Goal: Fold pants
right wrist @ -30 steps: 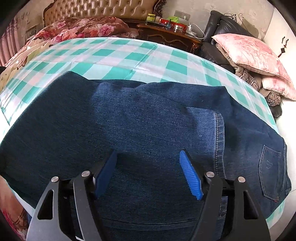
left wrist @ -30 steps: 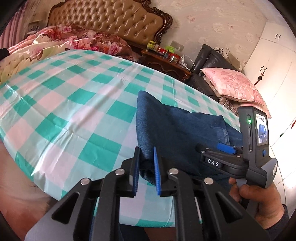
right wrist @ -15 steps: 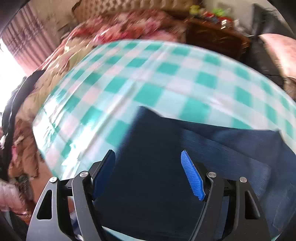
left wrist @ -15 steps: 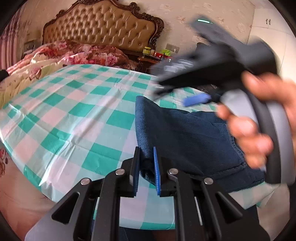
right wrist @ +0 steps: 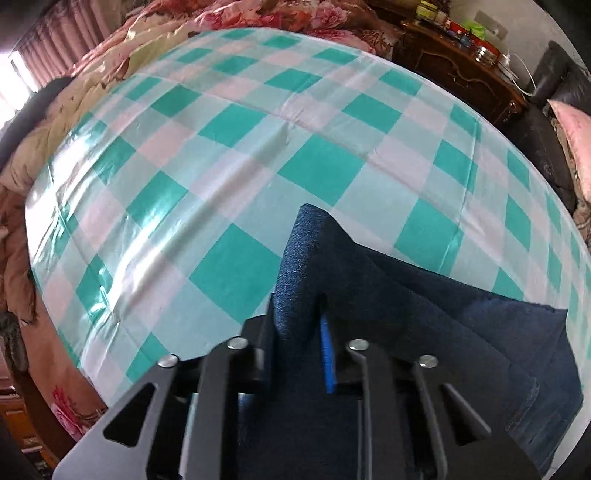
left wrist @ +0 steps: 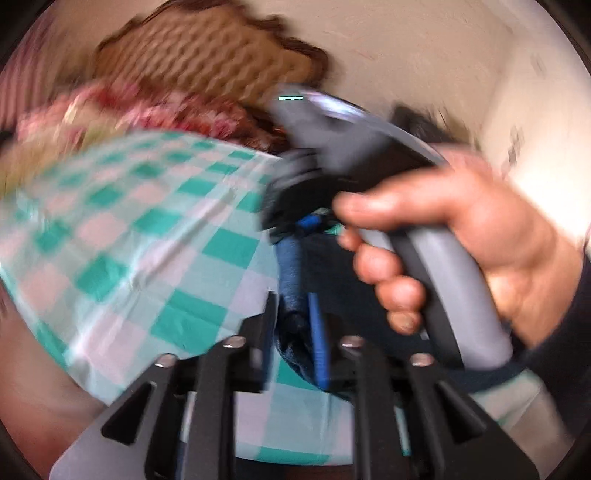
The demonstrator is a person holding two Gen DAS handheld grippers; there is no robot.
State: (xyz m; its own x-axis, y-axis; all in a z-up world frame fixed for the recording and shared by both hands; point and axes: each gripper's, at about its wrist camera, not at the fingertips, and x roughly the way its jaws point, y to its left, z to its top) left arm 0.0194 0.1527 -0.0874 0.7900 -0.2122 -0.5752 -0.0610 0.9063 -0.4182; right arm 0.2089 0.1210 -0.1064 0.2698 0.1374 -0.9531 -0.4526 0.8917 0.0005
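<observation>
Dark blue denim pants lie partly folded on a table with a green and white checked cloth. My right gripper is shut on the left edge of the pants, which rises as a peak between its jaws. In the blurred left wrist view, my left gripper is shut on a bunched edge of the pants. The right gripper's grey handle and the hand holding it fill the right side, just beyond my left gripper.
A bed with floral bedding and a tufted headboard stands behind the table. A dark wooden nightstand with small items and a black sofa with a pink pillow are at the back right.
My right gripper swung left across the pants and closed on their left edge beside my left gripper. My left gripper stayed shut on the pants and is now moving, blurring its view.
</observation>
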